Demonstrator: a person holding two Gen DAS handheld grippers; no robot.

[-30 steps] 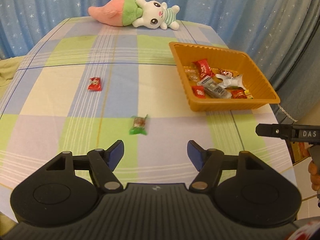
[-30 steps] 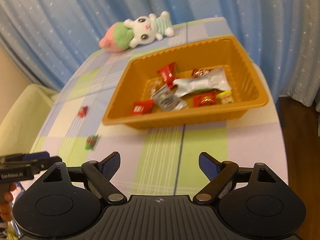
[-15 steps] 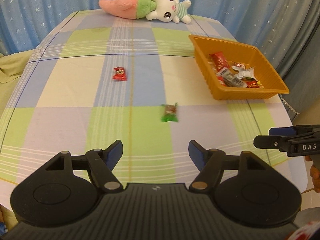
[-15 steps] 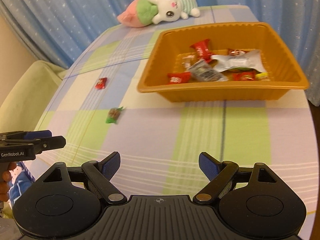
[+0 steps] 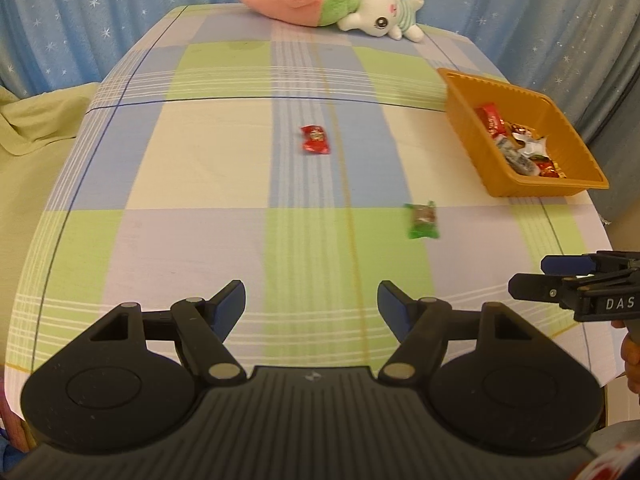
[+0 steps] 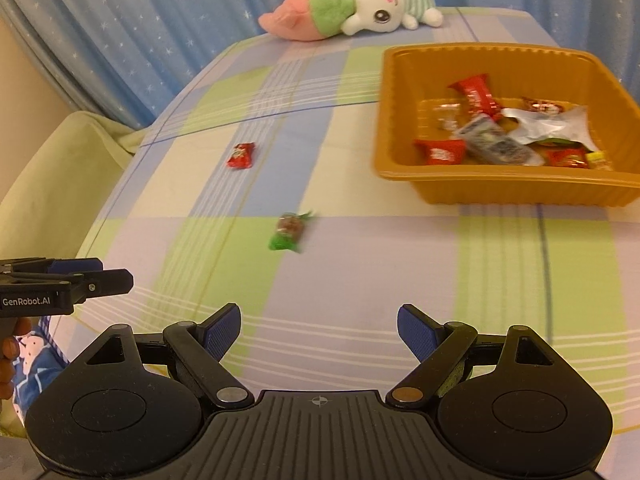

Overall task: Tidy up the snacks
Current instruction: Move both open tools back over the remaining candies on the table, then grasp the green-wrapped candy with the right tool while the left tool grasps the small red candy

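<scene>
Left gripper (image 5: 311,302): spread wide, empty.
Right gripper (image 6: 319,326): spread wide, empty.
Green candy (image 5: 422,221): centre-right.
Orange tray (image 6: 516,190): upper right, holding snacks.

- Warm, yellowish indoor light falls evenly on the counter (image 5: 208,168); shadows under things are faint and soft.
- The blue curtain (image 5: 100,12) behind the far edge is dimmer than the cloth.
- Fisheye bending curves the counter's edges and darkens the picture corners.
- The green candy (image 6: 289,232) and the near left corner of the orange tray (image 6: 400,172) are smeared by motion blur in the right wrist view.
- The left tool (image 5: 312,300) and right tool (image 6: 319,322) stay sharp, with dull highlights on the black plastic.
</scene>
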